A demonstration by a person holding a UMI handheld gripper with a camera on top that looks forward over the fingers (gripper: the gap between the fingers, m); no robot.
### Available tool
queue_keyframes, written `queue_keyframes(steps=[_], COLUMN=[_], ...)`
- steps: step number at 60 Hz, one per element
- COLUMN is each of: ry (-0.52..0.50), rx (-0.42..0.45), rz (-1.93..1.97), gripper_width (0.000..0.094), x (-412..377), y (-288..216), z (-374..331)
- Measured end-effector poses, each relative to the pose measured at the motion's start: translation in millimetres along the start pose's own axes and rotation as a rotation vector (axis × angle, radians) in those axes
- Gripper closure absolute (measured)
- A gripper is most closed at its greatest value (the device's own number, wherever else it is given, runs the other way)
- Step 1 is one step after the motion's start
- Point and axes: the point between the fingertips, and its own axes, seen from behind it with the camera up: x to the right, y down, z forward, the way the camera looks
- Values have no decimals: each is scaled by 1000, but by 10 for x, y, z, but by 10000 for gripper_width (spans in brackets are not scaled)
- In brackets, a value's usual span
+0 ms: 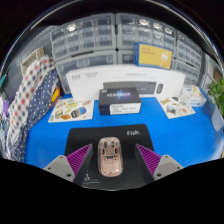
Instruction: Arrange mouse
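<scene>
The mouse (109, 158) lies on the blue mat (70, 135), between my two fingers, its nose pointing away from me. My gripper (109, 165) looks spread, the purple pads (80, 159) flanking the mouse with a sliver of gap on either side, so I read it as not yet clamped. Beyond it lies a dark box (122, 98), with leaflets (72, 108) beside it. My worry: the rounded shell could squirt forward or twist if the fingers close unevenly.

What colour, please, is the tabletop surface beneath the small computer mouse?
Blue tabletop, clearest in the gripper view.
</scene>
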Motion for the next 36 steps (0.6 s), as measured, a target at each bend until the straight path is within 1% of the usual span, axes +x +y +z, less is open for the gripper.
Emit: queue_keyframes(steps=[1,9,18,27,36], ry=[0,21,21,16,10], rx=[8,81,145,192,218], rz=[3,25,38,3,-42], gripper_width=[91,73,70,74,82], x=[12,179,428,762,1134], y=[-39,-358,-538,-547,-355], z=[-49,-538,-1183,-1811,-2315])
